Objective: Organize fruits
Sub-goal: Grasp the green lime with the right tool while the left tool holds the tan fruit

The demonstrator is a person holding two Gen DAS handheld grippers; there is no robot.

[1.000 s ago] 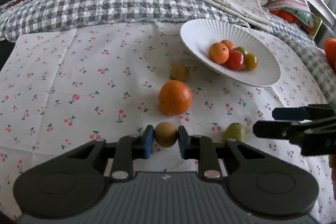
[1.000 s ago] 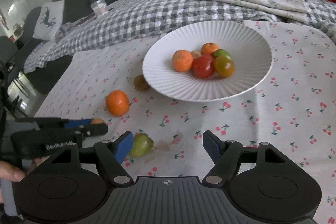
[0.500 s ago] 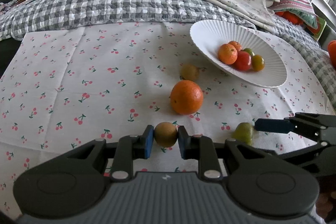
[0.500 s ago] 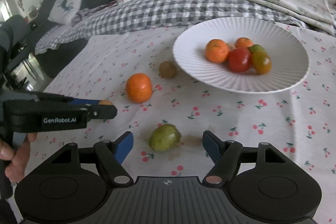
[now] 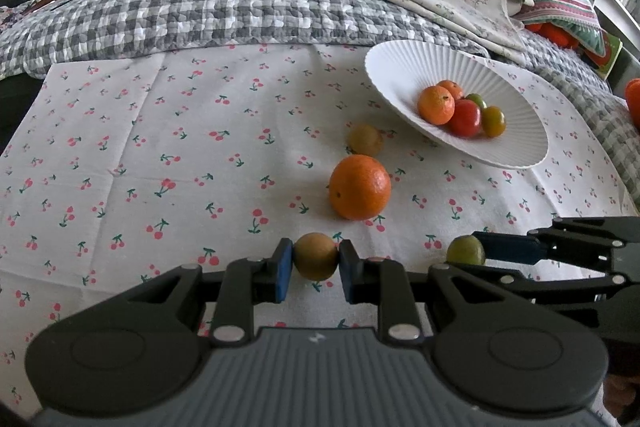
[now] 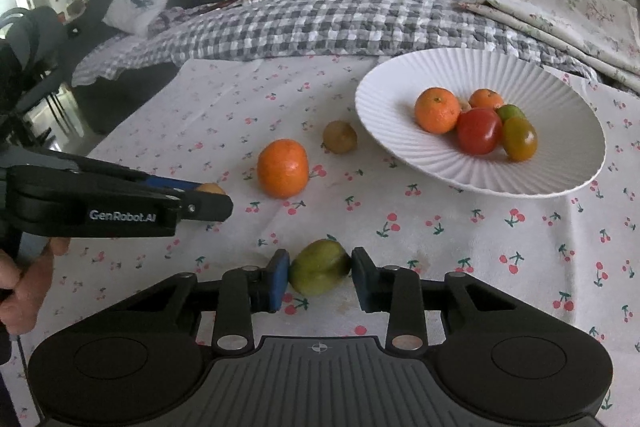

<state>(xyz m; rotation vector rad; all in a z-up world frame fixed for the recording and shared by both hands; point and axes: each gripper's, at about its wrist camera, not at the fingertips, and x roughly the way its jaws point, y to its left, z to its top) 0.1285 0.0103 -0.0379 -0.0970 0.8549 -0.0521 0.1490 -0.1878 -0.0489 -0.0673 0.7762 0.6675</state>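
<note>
Both grippers (image 5: 315,263) (image 6: 320,273) now on fruit.

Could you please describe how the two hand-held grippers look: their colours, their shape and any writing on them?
Both are matte black plastic. The left gripper and the right gripper each have two fingers with blue pads, silver rivets on the linkages, two round housings and a ribbed grey centre plate. The left gripper's side carries white lettering, "GenRobot.AI". A bare hand grips its handle; no sleeve or cable is visible.
</note>
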